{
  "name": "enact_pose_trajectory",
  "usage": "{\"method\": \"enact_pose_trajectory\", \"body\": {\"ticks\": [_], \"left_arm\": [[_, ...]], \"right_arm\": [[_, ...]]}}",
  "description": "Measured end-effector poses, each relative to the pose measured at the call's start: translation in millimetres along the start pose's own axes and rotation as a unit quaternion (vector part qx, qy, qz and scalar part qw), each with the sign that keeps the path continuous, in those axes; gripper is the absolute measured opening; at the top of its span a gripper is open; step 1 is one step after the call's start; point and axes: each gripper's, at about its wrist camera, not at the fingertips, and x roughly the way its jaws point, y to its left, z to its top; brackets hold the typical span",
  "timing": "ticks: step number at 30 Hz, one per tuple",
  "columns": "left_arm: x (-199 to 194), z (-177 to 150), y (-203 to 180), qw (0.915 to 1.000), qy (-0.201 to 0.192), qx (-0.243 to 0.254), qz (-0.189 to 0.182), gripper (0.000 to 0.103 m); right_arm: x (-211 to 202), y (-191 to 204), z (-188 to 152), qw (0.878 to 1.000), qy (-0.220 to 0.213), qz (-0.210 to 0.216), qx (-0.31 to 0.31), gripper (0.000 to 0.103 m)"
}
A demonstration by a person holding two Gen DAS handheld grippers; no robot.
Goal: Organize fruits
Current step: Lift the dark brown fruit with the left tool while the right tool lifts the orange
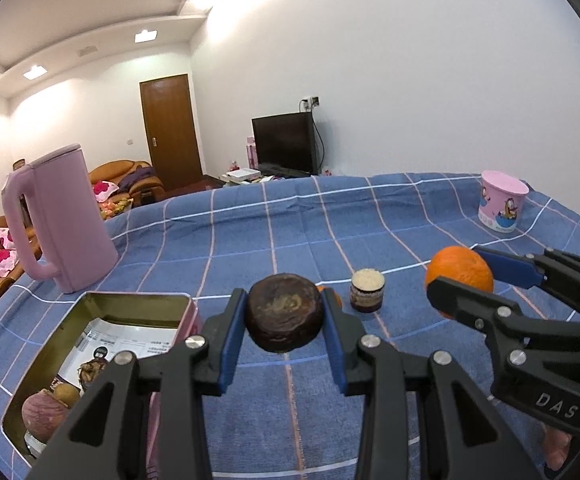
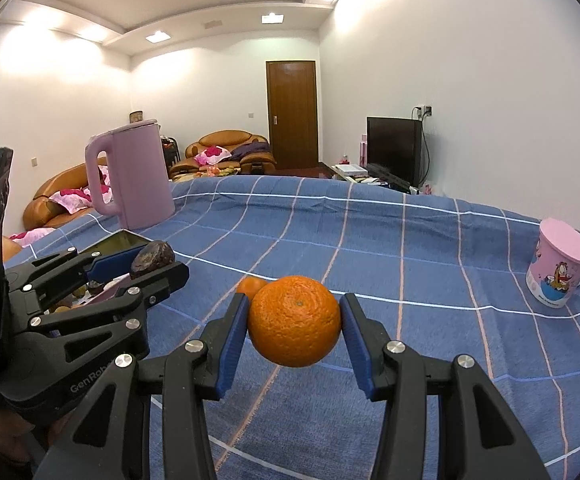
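Left wrist view: the left hand-held gripper (image 1: 286, 320) clamps a dark brown wrinkled fruit (image 1: 285, 312) above the blue checked surface (image 1: 250, 240), right of an open tin (image 1: 102, 312). The right hand-held gripper (image 2: 293, 322) grasps an orange (image 2: 293, 320). A pink kettle (image 1: 60, 216) stands far left, a pink cup (image 1: 501, 202) far right; beyond are sofas, a door and a television.

There are two oranges: a big orange (image 2: 294, 320) and a small orange (image 2: 252, 286) behind it. There is one dark brown fruit (image 1: 285, 311), one pink kettle (image 1: 62, 216), one pink cup (image 1: 501, 201), one little jar (image 1: 367, 290) and one open tin box (image 1: 90, 344). Inside the box I can count about three more small fruits (image 1: 46, 416), but some are partly hidden.
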Motion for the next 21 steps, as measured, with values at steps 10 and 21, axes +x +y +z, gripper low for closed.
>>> {"method": "enact_pose_trajectory", "body": {"ticks": [10,21], "left_arm": [[-4,0,1,0.9999,-0.011,-0.003,0.005,0.038],[-13,-1,2,0.9994,-0.032,-0.005,0.012,0.038]], "right_arm": [[-6,2,-2,1.0,-0.016,-0.003,-0.005,0.049],[-13,3,-3,0.999,-0.032,-0.005,-0.009,0.049]]}}
